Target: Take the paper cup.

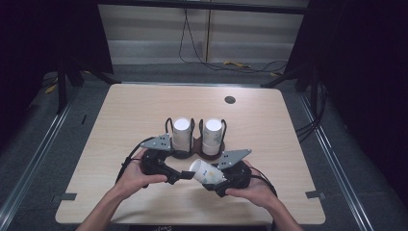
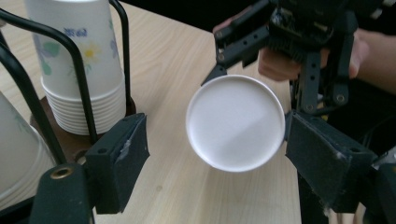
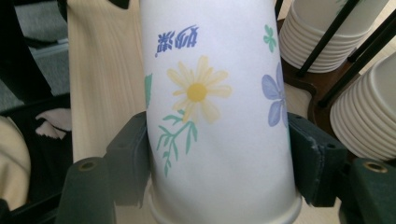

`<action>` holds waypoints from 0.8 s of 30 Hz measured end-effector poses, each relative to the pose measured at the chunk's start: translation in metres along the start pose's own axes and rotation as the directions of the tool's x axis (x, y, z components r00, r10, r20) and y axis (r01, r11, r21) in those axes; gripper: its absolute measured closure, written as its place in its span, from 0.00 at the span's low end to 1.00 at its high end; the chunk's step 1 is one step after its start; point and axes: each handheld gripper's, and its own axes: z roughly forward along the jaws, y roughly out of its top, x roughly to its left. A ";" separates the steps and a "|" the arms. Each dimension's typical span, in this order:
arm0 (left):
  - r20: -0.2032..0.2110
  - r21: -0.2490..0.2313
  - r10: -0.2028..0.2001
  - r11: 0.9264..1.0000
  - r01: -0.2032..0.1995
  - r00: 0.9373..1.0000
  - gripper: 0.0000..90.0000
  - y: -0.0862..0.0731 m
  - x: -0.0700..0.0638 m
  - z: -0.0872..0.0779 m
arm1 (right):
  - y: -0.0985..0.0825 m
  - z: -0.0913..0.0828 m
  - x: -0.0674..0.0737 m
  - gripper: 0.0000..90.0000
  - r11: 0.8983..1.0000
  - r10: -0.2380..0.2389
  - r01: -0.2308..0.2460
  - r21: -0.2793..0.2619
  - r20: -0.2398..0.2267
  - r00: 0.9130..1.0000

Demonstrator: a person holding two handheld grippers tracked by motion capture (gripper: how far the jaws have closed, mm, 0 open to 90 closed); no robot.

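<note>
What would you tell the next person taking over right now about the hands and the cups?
Right gripper: shut on one flowered paper cup, held on its side, base toward the left gripper.
Left gripper: jaws open; one pad is at the cup's base rim, the other clear of it.
Two upside-down cup stacks sit in the wire holder on the table.
Done: one cup is in hand, off the stacks.
Left: probably pass it over or set it down.
</note>
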 end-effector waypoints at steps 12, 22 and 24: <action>0.020 0.052 0.042 0.998 -0.043 0.999 0.22 -0.002 -0.004 0.008 | 0.022 -0.001 -0.003 0.34 0.978 -0.127 0.127 0.166 -0.013 0.992; 0.001 0.084 0.081 0.993 -0.081 0.997 0.23 -0.003 -0.007 0.011 | 0.041 0.005 0.004 0.34 0.931 -0.236 0.236 0.279 -0.035 0.971; -0.007 0.089 0.092 0.992 -0.091 0.996 0.23 -0.003 -0.007 0.012 | 0.042 0.005 0.005 0.34 0.926 -0.235 0.235 0.295 -0.036 0.971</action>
